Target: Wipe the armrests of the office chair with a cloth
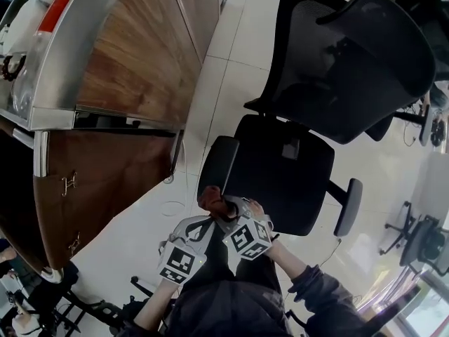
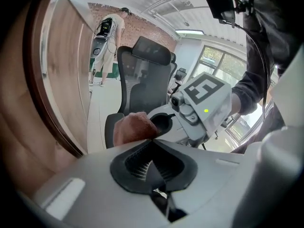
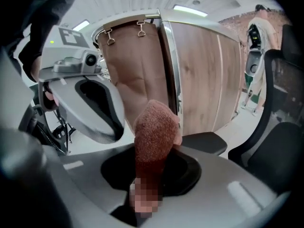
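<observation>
Holding the rust-brown cloth (image 1: pixel 209 199) at the near end of the cabinet-side armrest (image 1: pixel 217 161) of the office chair (image 1: pixel 284 170), the right tongs (image 1: pixel 228 208) pinch it by one end, and the rest stands free past their tips. The left tongs (image 1: pixel 209 222) sit just beside, pressed together on nothing. Wiping looks about to start (whether cloth meets pad, I cannot tell). The next move calls for laying the cloth flat and drawing it along the pad to its far end, then crossing to the other armrest (image 1: pixel 349 206). A wood-panelled cabinet (image 1: pixel 140 55) flanks this side across a strip of tiled floor (image 1: pixel 210 90), so lengthwise strokes suit; the opposite side looks roomier.
</observation>
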The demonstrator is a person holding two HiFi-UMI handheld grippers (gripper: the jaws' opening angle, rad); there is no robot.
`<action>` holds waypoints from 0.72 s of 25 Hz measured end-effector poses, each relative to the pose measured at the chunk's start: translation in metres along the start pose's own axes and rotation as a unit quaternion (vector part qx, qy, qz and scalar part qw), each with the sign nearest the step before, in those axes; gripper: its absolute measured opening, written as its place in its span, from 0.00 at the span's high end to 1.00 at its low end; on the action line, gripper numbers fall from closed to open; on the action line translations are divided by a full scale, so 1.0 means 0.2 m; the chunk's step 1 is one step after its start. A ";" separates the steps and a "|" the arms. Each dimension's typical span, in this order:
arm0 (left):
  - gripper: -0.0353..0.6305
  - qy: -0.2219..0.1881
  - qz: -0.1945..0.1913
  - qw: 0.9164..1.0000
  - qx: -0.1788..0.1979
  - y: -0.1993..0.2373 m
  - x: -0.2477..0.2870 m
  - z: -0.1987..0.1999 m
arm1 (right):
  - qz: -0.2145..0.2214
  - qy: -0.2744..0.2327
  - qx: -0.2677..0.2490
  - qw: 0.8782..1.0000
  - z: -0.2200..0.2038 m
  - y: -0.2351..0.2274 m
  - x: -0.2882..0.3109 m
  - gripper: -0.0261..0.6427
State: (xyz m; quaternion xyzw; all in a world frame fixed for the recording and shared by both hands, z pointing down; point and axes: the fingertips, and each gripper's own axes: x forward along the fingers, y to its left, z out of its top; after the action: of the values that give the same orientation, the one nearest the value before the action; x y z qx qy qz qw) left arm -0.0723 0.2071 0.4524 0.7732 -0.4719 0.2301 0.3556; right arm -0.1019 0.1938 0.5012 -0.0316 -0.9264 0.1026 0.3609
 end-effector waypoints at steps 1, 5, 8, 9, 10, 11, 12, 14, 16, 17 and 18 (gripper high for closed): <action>0.92 -0.003 0.002 1.000 -0.002 0.01 -0.01 0.01 | -0.006 0.001 0.001 1.000 0.01 -0.05 0.02 0.83; 0.92 -0.014 0.013 1.000 -0.013 0.03 -0.05 0.00 | -0.038 -0.004 0.004 0.999 0.08 -0.34 0.11 0.82; 0.92 -0.019 0.026 0.999 -0.023 0.05 -0.09 -0.04 | -0.067 -0.004 0.014 0.998 0.14 -0.59 0.17 0.82; 0.92 -0.019 0.031 0.999 -0.027 0.07 -0.10 -0.06 | -0.074 -0.001 0.015 0.997 0.16 -0.66 0.18 0.83; 0.92 -0.019 0.037 0.999 -0.031 0.08 -0.11 -0.08 | -0.080 0.002 0.014 0.997 0.17 -0.72 0.20 0.83; 0.92 -0.019 0.042 0.998 -0.034 0.10 -0.12 -0.10 | -0.083 0.007 0.011 0.996 0.18 -0.75 0.22 0.83; 0.92 -0.019 0.047 0.998 -0.037 0.12 -0.12 -0.11 | -0.085 0.012 0.007 0.996 0.19 -0.78 0.23 0.82; 0.92 -0.019 0.057 0.997 -0.044 0.16 -0.13 -0.12 | -0.081 0.020 -0.001 0.997 0.19 -0.76 0.23 0.82; 0.92 -0.014 0.063 0.997 -0.050 0.19 -0.13 -0.15 | -0.072 0.025 -0.007 0.997 0.17 -0.68 0.22 0.82; 0.92 -0.009 0.063 0.997 -0.052 0.20 -0.12 -0.16 | -0.066 0.026 -0.009 0.997 0.16 -0.62 0.21 0.82; 0.92 -0.005 0.062 0.997 -0.053 0.21 -0.11 -0.17 | -0.060 0.026 -0.011 0.998 0.15 -0.56 0.21 0.82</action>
State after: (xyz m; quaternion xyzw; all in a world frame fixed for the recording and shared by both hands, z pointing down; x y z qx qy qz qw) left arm -0.1214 0.2334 0.4732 0.7236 -0.5324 0.2227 0.3786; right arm -0.1505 0.0852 0.5313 0.0174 -0.9180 0.0698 0.3899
